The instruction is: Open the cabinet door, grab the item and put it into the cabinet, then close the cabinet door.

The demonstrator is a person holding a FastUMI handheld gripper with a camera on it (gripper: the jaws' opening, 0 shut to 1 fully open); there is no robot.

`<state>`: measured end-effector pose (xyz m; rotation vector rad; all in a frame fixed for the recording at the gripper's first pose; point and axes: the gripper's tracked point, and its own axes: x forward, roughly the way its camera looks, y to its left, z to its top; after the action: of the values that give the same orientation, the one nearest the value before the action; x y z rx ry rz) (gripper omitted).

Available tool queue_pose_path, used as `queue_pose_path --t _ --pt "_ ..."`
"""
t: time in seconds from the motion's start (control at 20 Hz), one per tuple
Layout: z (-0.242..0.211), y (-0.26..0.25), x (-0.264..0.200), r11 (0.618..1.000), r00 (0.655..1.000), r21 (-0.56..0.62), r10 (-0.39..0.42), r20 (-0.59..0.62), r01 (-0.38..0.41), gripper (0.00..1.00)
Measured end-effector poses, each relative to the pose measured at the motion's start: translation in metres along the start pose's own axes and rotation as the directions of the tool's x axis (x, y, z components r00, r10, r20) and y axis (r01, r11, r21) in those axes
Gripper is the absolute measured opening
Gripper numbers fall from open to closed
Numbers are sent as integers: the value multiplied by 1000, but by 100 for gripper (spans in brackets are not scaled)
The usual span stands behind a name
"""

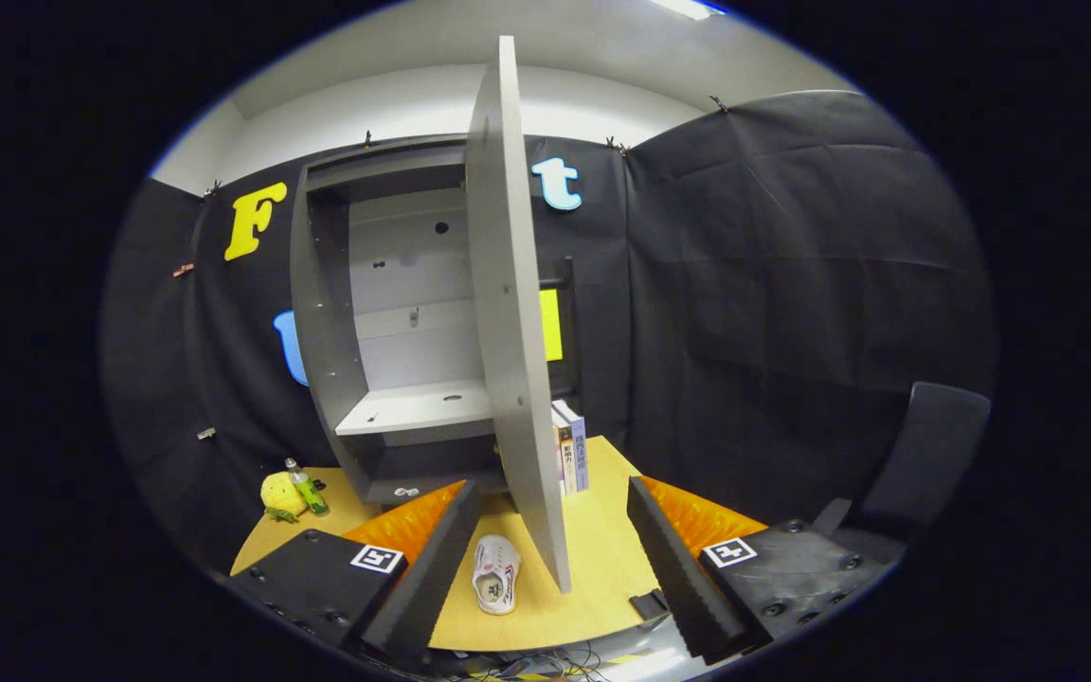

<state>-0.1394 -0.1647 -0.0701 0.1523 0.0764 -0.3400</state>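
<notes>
Looking ahead: your fingers (545, 559) are spread wide and hold nothing.
Door: the tall grey cabinet door (512, 313) already stands open, edge-on between the fingers.
Item: the small white toy shoe (496, 573) lies on the yellow wooden table (602, 568) between your fingers, just beside the door's lower corner.
Left: grab, place, close.
Room: grey cabinet (403, 322) shelves look free; mind the door edge and upright books (572, 457).
</notes>
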Motion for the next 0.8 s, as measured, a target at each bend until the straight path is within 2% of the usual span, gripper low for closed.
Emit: queue_pose_path --t 0.1,0.25,0.55,0.8 --pt "-20 18 -7 1000 999 -8 -13 -36 13 99" --pt "-41 53 -3 1000 998 -25 7 -67 -8 99" --pt "-95 133 31 991 980 -35 126 -155 -133 99" --pt "-169 164 70 967 929 -89 201 -309 -239 99"
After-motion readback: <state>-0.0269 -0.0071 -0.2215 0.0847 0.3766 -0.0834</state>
